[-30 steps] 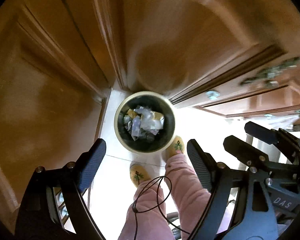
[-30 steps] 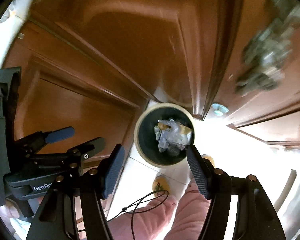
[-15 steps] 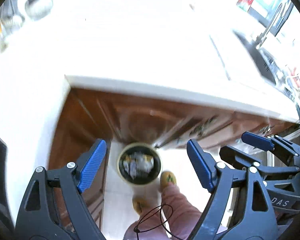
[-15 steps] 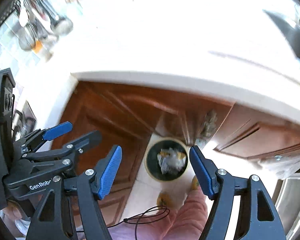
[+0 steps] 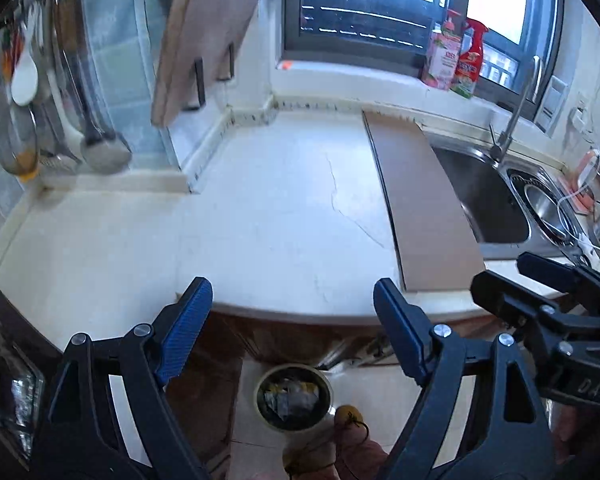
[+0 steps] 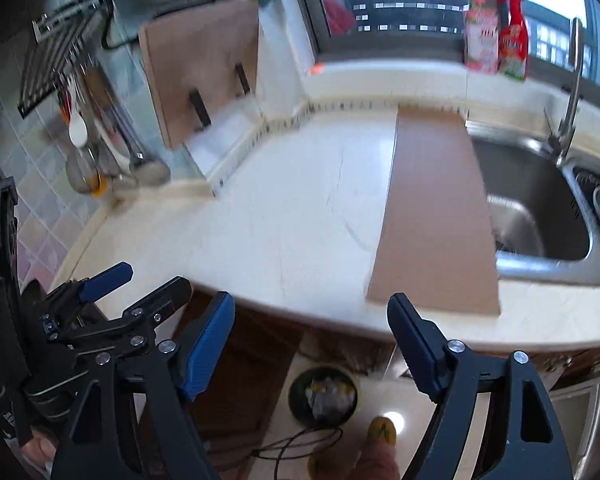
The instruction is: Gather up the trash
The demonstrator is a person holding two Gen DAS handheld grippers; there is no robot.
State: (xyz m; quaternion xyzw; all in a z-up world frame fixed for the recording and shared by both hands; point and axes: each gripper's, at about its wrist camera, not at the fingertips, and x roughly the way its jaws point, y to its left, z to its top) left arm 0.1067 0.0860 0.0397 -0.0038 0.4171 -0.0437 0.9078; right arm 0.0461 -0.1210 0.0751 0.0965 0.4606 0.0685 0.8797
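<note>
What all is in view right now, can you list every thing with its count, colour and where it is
Trash bin: one, cream rim, dark inside, holding wrappers, on the floor below the counter.
Countertop: one, cream, cracked.
Flat board: one, brown, on the counter beside the sink.
Sink: one, steel, right.
Bottles: two, pink and red, on the windowsill.
Cutting board: one, brown, on the wall.
Utensils: several, hanging, left wall.
Slippers: yellow, by the bin.
Left gripper: blue pads, empty.
Right gripper: blue pads, opening, empty.
</note>
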